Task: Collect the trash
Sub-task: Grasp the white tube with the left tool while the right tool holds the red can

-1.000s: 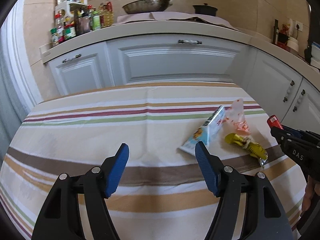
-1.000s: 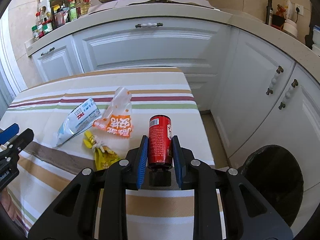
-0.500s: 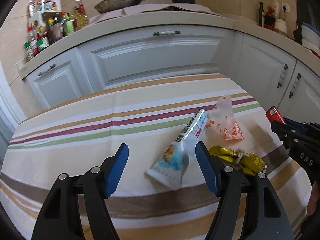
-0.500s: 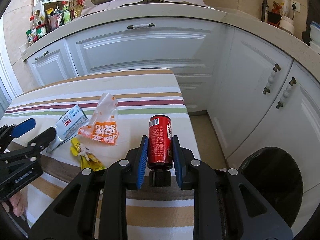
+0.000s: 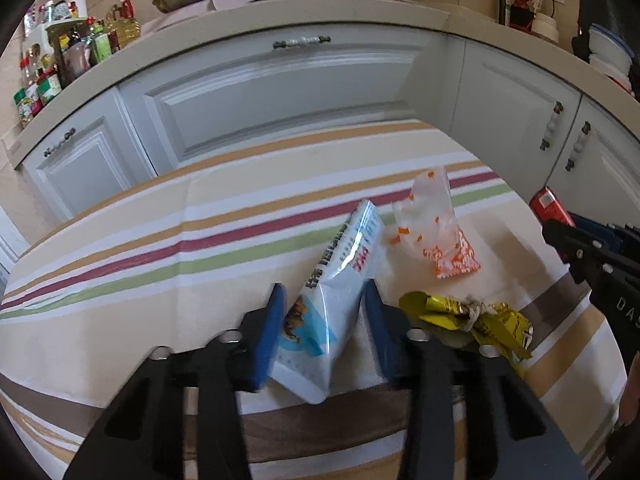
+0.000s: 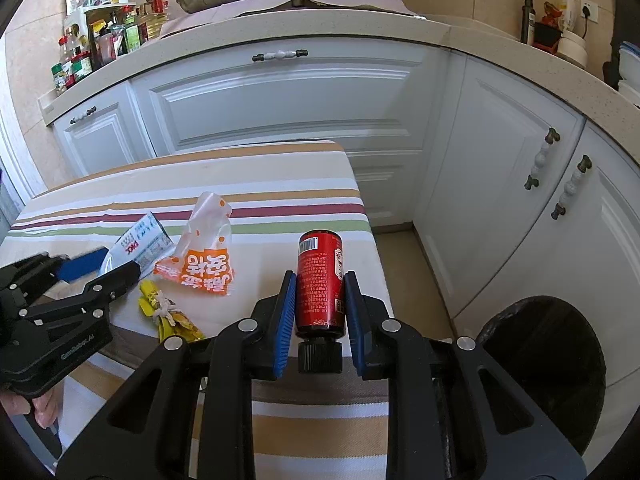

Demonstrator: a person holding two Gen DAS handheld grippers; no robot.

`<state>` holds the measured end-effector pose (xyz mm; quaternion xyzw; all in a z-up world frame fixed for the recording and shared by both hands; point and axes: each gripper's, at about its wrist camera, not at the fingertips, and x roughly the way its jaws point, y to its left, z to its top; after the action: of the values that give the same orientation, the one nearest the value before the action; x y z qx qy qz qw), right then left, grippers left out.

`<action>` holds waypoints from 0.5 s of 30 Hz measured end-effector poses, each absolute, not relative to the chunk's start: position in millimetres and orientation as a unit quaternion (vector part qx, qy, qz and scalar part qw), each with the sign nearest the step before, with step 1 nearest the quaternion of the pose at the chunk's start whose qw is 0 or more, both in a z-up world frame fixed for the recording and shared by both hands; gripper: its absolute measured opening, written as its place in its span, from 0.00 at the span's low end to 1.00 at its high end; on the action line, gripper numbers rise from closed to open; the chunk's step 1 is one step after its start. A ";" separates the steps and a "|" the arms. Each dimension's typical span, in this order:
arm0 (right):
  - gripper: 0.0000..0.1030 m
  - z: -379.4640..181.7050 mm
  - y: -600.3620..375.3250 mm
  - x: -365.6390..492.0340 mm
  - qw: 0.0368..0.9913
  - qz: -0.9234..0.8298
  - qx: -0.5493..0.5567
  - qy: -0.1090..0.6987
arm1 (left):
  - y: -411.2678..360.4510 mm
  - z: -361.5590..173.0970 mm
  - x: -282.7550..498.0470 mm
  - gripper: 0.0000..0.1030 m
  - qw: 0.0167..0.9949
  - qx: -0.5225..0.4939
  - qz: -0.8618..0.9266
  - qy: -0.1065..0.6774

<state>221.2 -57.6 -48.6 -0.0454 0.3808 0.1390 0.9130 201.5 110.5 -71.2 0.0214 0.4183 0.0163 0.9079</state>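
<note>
My left gripper has its blue pads on either side of a white-and-blue snack packet lying on the striped tablecloth; the jaws are narrowed around it, and I cannot tell whether they press it. An orange-and-clear wrapper and a crumpled yellow wrapper lie to its right. My right gripper is shut on a red bottle with a black cap, held above the table's right edge. The left gripper shows in the right wrist view over the packet.
A black-lined trash bin stands on the floor right of the table. White cabinets and a worktop with spice jars, a wok and a pot lie behind.
My left gripper has moved forward and right to the white-and-blue packet and its jaws have narrowed around it. My right gripper still holds the red bottle, shifted slightly.
</note>
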 end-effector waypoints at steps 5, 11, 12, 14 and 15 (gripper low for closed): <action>0.23 -45.8 -57.4 215.5 0.914 0.140 -0.044 0.377 | 108.7 -68.8 196.4 0.32 0.910 0.026 0.019 0.412; 0.23 -38.2 -62.3 202.8 0.918 0.140 -0.038 0.368 | 107.7 -60.6 179.0 0.31 0.918 0.021 0.036 0.396; 0.23 -37.2 -63.1 200.9 0.919 0.139 -0.037 0.367 | 107.8 -58.1 174.9 0.31 0.919 0.019 0.039 0.392; 0.23 -33.8 -65.7 194.9 0.921 0.139 -0.034 0.363 | 108.0 -53.0 167.5 0.31 0.921 0.011 0.040 0.388; 0.23 -32.0 -67.2 191.4 0.921 0.138 -0.033 0.361 | 107.7 -49.9 163.2 0.31 0.922 0.007 0.041 0.385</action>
<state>191.4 -67.2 -32.0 -0.0328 0.3615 0.1384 0.9215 163.2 107.7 -49.9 0.0074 0.3854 0.0405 0.9218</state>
